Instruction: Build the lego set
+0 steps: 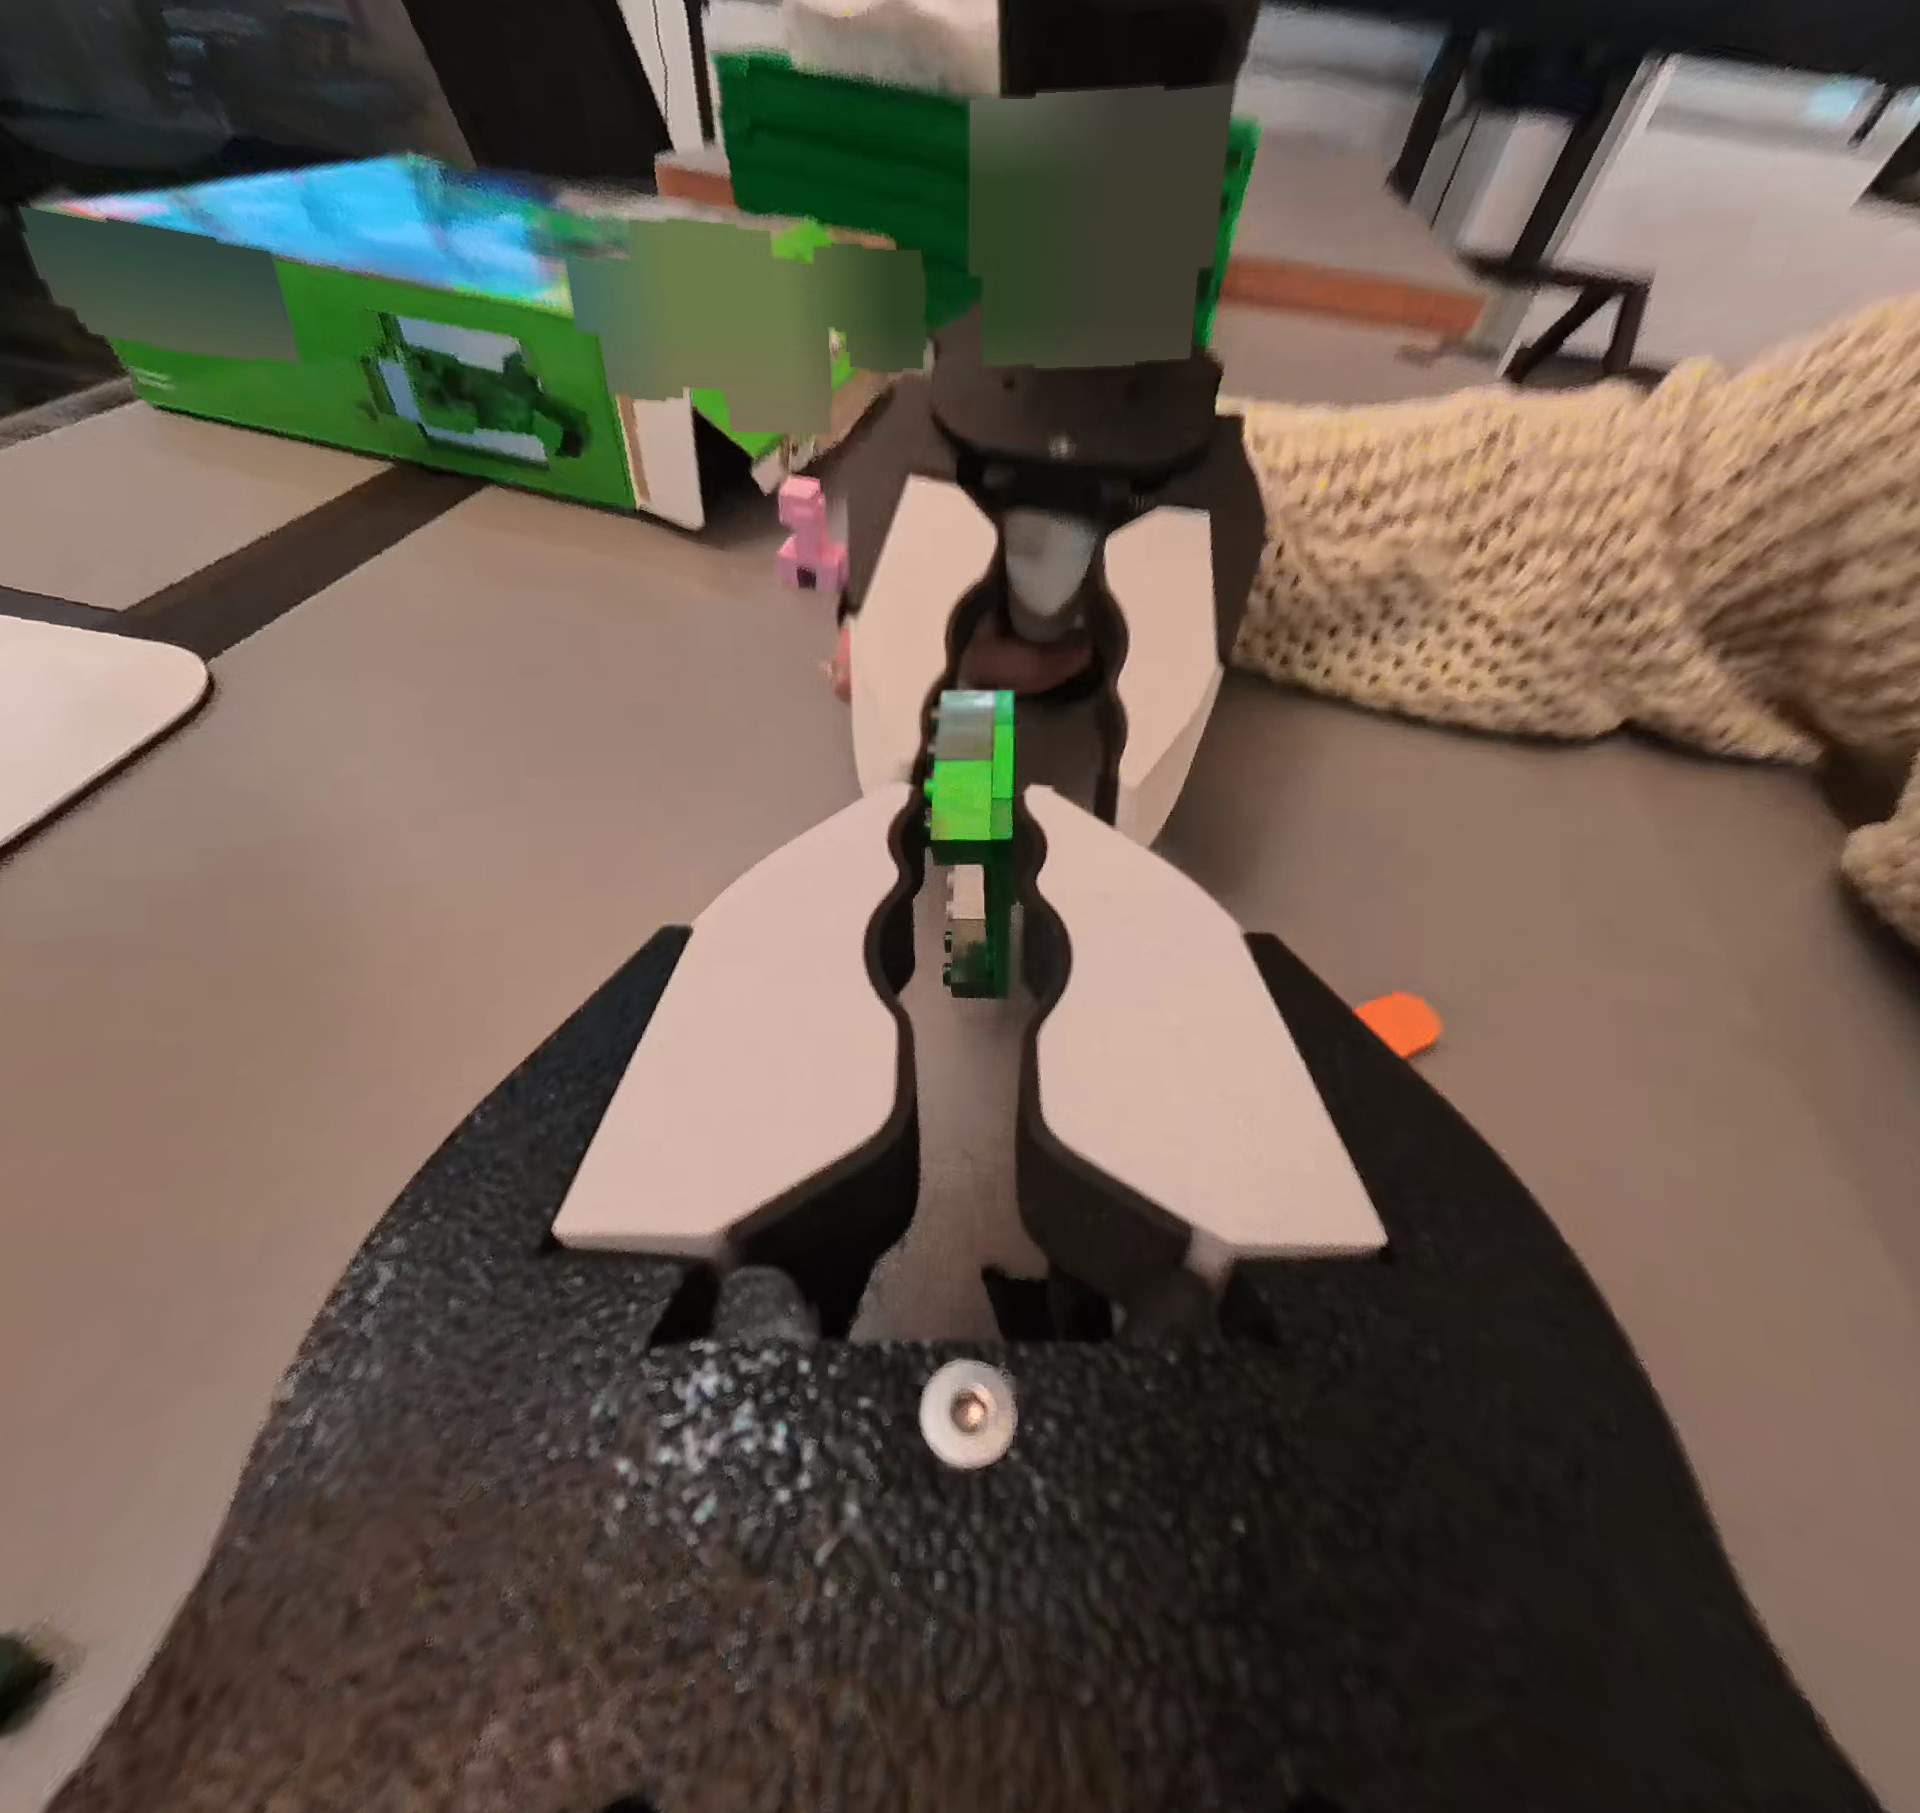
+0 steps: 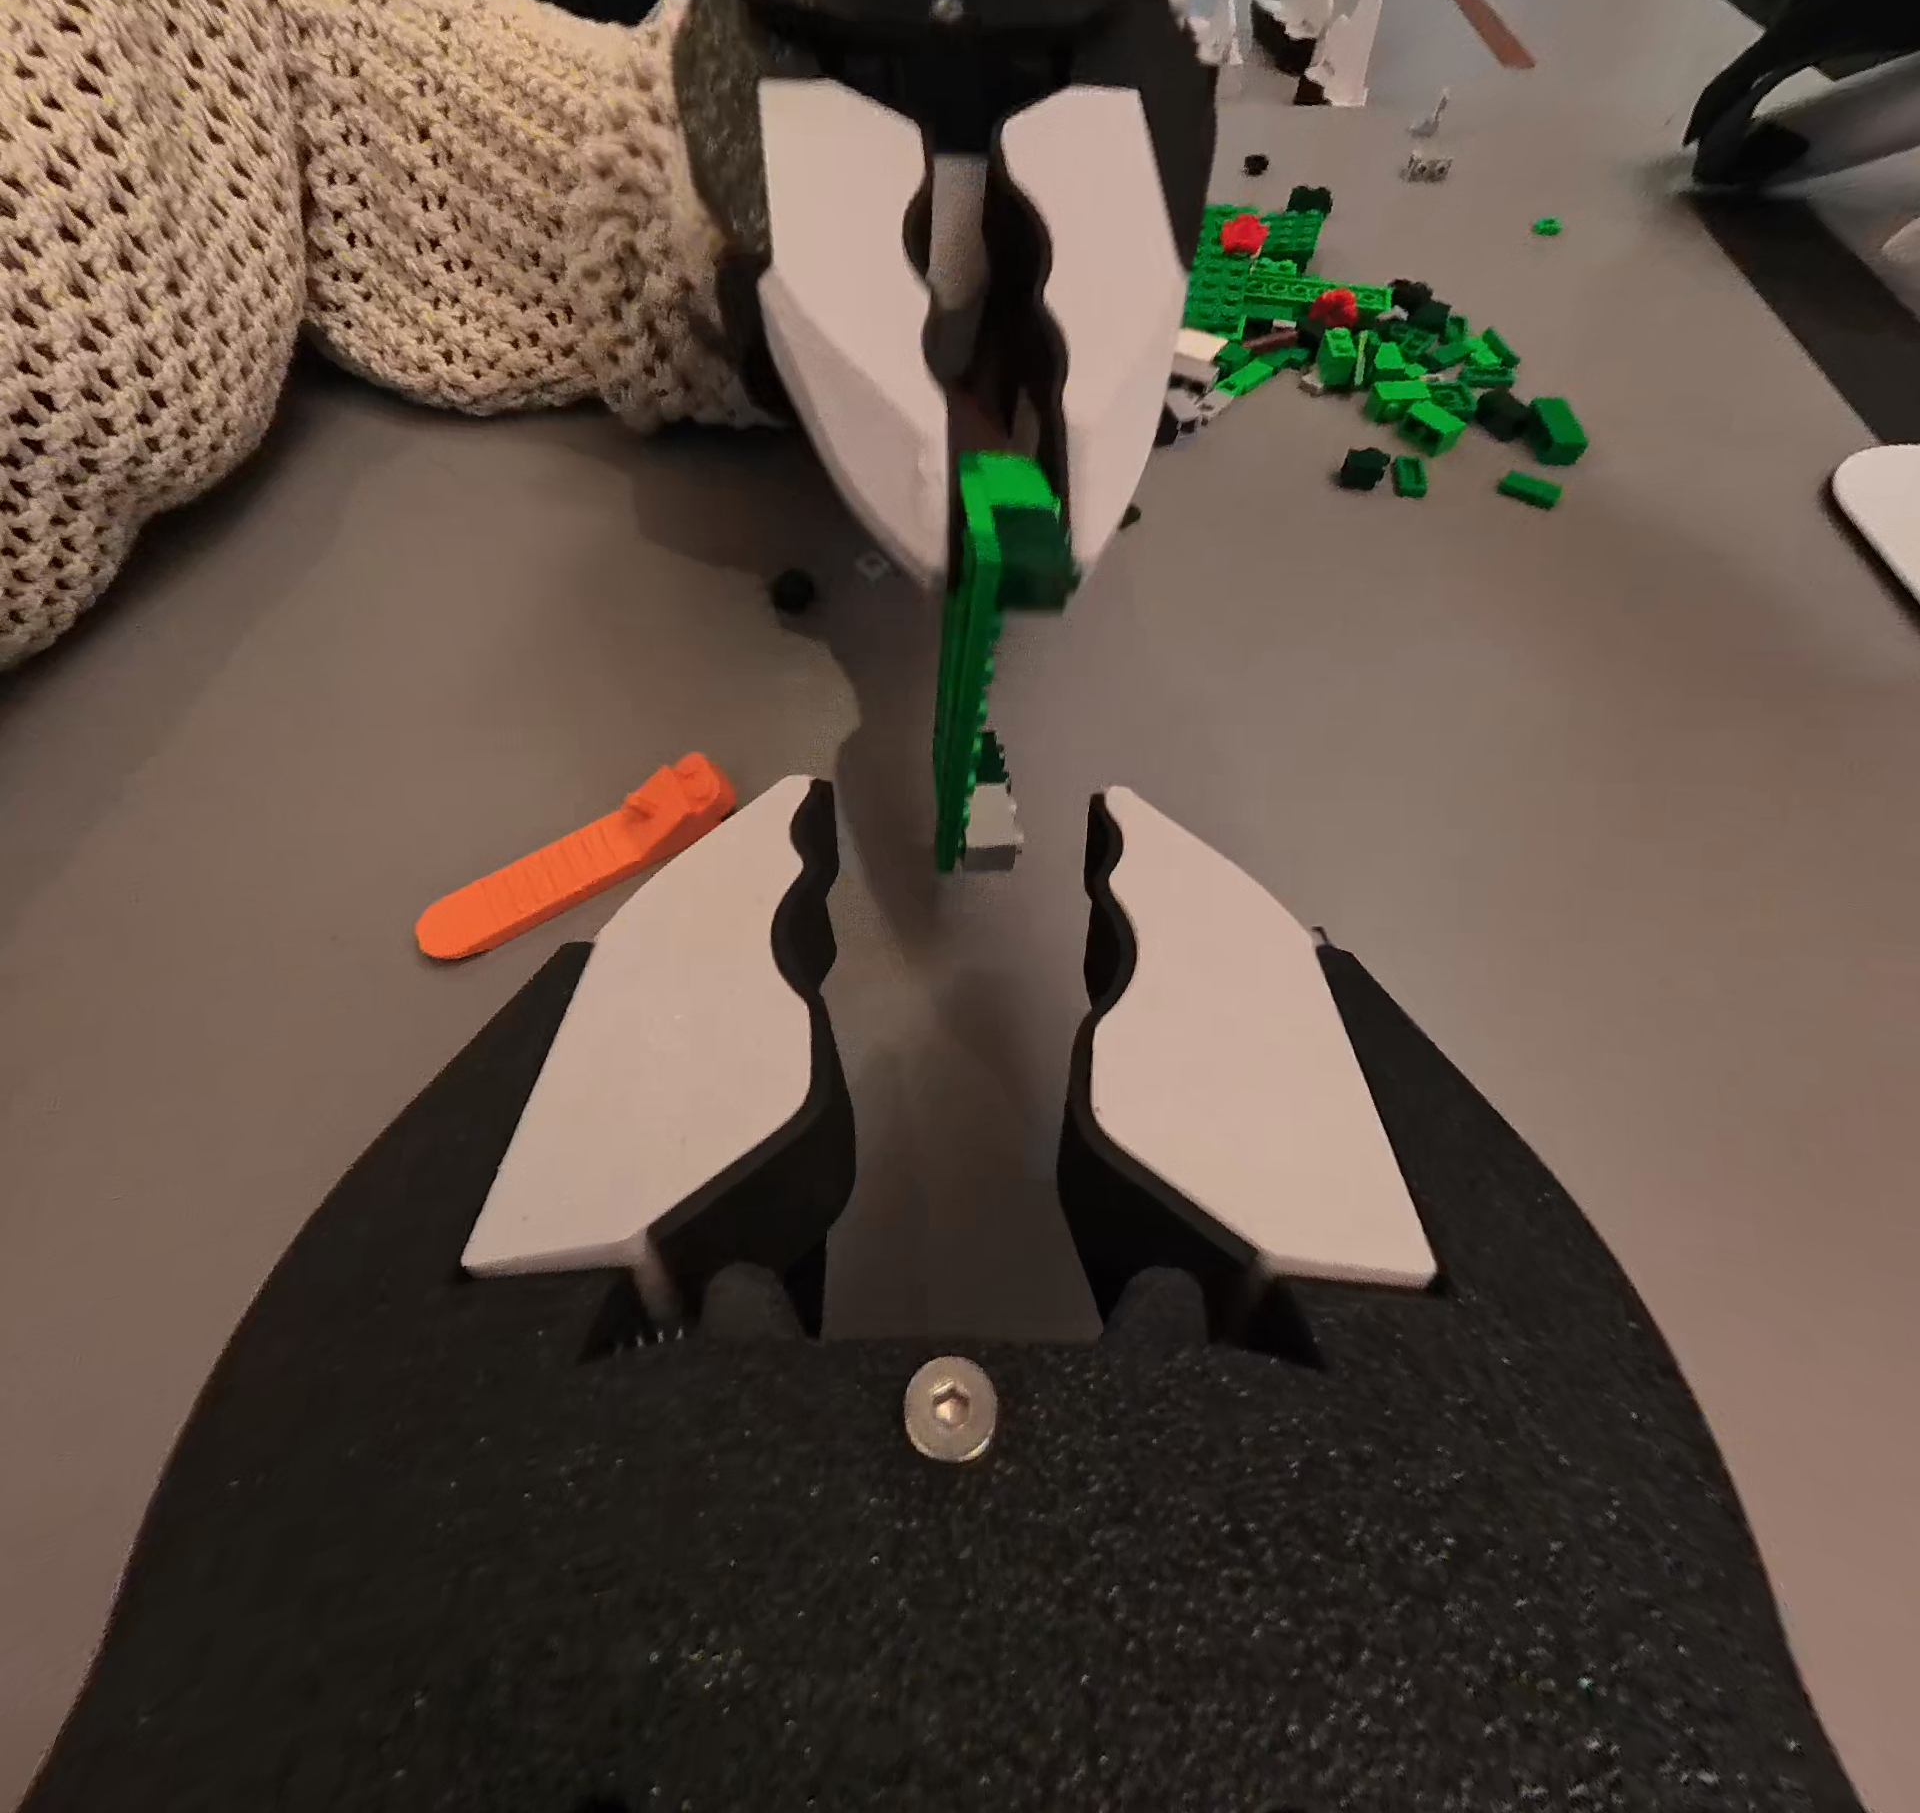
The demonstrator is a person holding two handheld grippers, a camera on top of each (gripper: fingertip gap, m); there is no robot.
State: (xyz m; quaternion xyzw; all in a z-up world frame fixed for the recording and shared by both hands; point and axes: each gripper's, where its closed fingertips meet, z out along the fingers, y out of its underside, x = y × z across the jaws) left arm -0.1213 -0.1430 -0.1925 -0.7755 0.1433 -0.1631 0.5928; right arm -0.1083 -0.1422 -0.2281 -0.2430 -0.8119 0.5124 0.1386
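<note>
Opposed close wrist views, shared plate (image 1: 971,870)

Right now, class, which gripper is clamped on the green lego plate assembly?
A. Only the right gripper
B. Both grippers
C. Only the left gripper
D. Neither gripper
C: the left gripper is closed around the green lego plate assembly, while the right gripper stands open with its fingers clear of the plate's near end.

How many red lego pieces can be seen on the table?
2. One red piece sits at the far end of the green brick pile; the other red piece lies nearer, mid-pile. More could be buried among the bricks.
</note>
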